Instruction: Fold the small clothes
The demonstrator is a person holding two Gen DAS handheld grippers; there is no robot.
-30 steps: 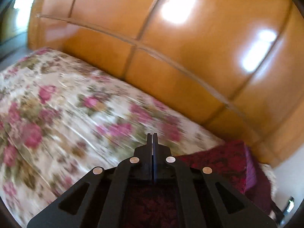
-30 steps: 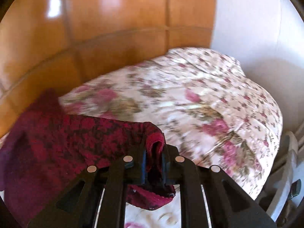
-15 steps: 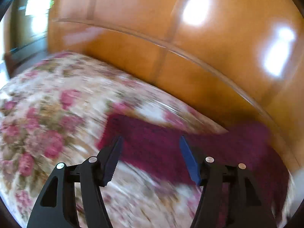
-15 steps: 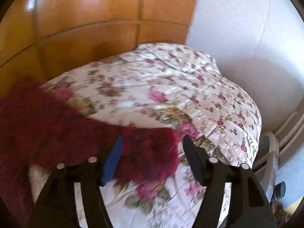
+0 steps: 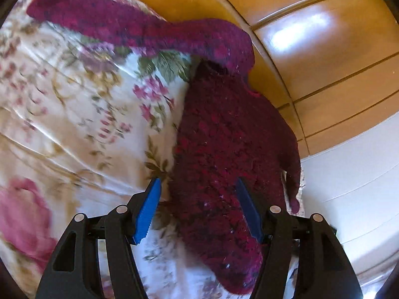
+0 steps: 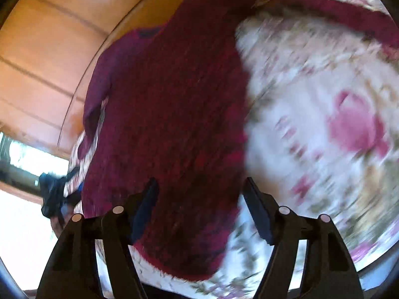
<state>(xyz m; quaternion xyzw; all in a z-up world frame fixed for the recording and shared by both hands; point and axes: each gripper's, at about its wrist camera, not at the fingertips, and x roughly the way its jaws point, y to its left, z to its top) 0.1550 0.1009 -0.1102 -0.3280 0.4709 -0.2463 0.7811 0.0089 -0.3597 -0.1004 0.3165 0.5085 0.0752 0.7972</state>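
Maroon sweater (image 5: 224, 149) now flat on bed (image 5: 74, 124), dropped from both grippers since a second ago. Left gripper (image 5: 198, 209) and right gripper (image 6: 199, 209) fingers spread wide, gripping nothing. Spread done, folding next. Far sleeve (image 5: 112, 20) stretched left. Headboard (image 5: 324, 49) close behind; open quilt left and near.

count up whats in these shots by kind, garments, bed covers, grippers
maroon knit sweater: 1
floral bedspread: 1
open grippers: 2, the left gripper and the right gripper
total: 4
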